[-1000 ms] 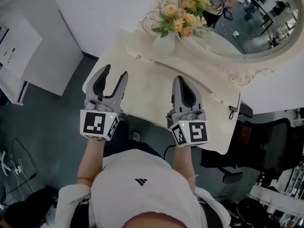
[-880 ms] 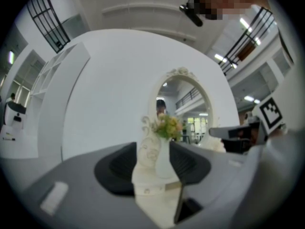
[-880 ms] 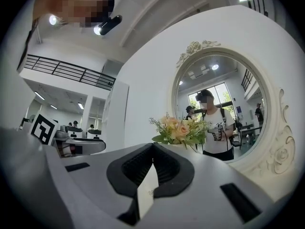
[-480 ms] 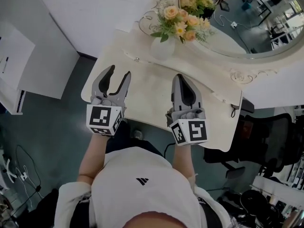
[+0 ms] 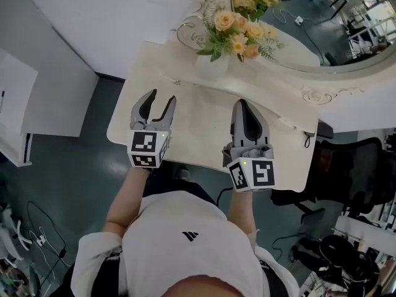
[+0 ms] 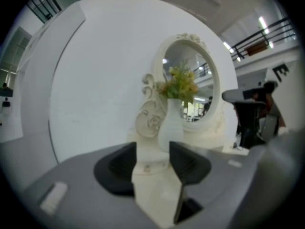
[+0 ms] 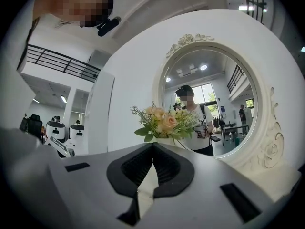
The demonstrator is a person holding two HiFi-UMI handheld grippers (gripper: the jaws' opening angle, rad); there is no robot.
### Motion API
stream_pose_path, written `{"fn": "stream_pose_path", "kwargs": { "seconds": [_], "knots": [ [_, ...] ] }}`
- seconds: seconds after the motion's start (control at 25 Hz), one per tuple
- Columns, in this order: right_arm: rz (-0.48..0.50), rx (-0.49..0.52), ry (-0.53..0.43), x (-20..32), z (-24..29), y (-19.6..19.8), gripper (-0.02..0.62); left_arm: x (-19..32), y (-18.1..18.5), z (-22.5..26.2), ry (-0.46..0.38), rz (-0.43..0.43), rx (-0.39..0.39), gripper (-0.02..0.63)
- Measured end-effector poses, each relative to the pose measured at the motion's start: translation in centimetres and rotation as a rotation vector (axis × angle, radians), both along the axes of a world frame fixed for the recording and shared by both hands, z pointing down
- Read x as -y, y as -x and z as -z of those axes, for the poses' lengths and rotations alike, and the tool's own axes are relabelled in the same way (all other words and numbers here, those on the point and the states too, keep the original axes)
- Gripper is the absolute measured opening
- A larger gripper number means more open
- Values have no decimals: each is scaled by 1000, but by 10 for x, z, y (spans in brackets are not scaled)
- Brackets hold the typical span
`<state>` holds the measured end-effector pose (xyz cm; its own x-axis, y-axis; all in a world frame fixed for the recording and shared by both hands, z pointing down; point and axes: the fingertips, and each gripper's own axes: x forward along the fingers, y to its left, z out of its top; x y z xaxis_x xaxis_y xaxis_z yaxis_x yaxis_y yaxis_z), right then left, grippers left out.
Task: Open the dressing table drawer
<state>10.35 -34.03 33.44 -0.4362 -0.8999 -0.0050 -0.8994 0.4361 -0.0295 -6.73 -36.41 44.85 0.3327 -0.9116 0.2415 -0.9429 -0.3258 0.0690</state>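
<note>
You lowered your left gripper [image 5: 162, 98], jaws still wide and empty, nearer the desk [image 5: 198, 125], while your right gripper [image 5: 243, 104] stayed closed.

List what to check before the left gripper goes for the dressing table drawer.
1. Left gripper jaws open, nothing between them: ok.
2. Right gripper jaws together, empty: ok.
3. Small knob ahead of the left jaws gripped: not ok, not yet reached.
4. Table top bare between left jaws and knob: ok.
5. Vase of flowers upright, apart from both grippers: ok.
</note>
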Motion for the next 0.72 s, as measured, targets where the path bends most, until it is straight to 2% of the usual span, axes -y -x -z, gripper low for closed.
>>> {"fn": "stream_pose_path", "kwargs": {
  "seconds": [0.44,0.72],
  "knots": [
    [-78,-29,34,5,-8,4,-5,29,-3,-62,134,-49,1,233],
    [-118,-53,58,1,-13,1,-5,42,-11,-89,180,-76,21,239]
  ]
}}
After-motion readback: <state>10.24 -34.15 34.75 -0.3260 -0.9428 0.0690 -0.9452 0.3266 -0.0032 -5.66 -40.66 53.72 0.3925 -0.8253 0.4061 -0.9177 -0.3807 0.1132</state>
